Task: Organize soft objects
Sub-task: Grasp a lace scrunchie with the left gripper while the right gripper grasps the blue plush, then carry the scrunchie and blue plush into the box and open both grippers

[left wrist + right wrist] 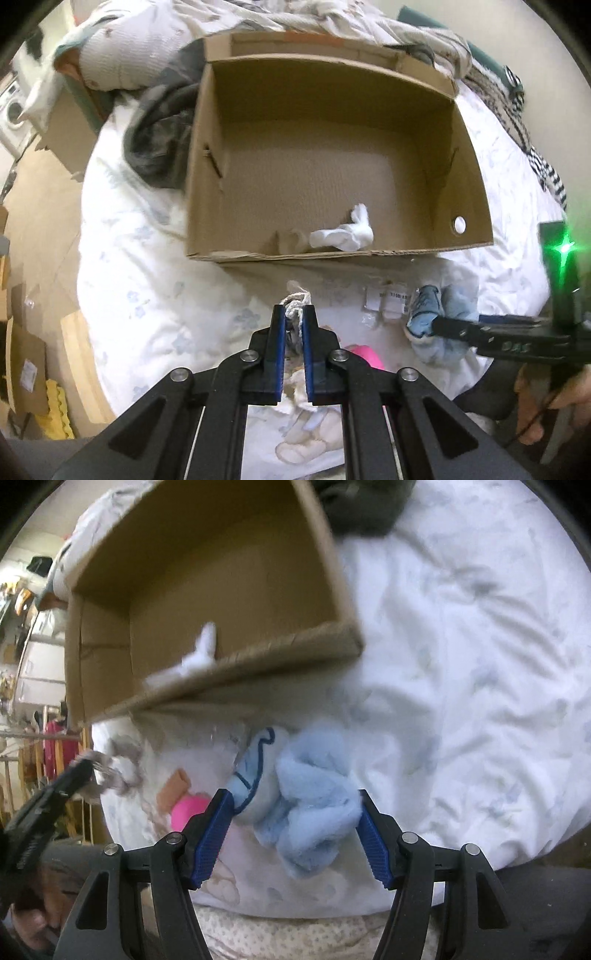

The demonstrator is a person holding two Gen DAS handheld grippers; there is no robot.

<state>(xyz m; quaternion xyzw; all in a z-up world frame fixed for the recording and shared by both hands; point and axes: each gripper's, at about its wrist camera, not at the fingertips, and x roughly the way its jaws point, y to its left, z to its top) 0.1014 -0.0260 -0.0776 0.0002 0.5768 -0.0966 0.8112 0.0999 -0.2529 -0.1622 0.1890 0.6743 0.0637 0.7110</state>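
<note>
An open cardboard box (469, 155) stands on the white bed; a white sock (343, 232) lies in its near corner, also in the right wrist view (199, 653). My left gripper (294, 314) is shut on a grey-white knitted sock (295, 301), held above the bed just before the box's near wall. My right gripper (295, 805) is closed around a fluffy light-blue sock bundle (310, 805), its jaws wide apart and pressing both sides. The bundle shows in the left wrist view (439, 317) at the right. The left gripper appears in the right wrist view (79, 771).
A pink object (186, 808) and a tan piece (173, 790) lie on the floral duvet (461, 664) between the grippers. A dark grey garment (162, 136) lies left of the box. A plastic packet with a label (388, 299) lies before the box. Pillows and striped cloth lie behind.
</note>
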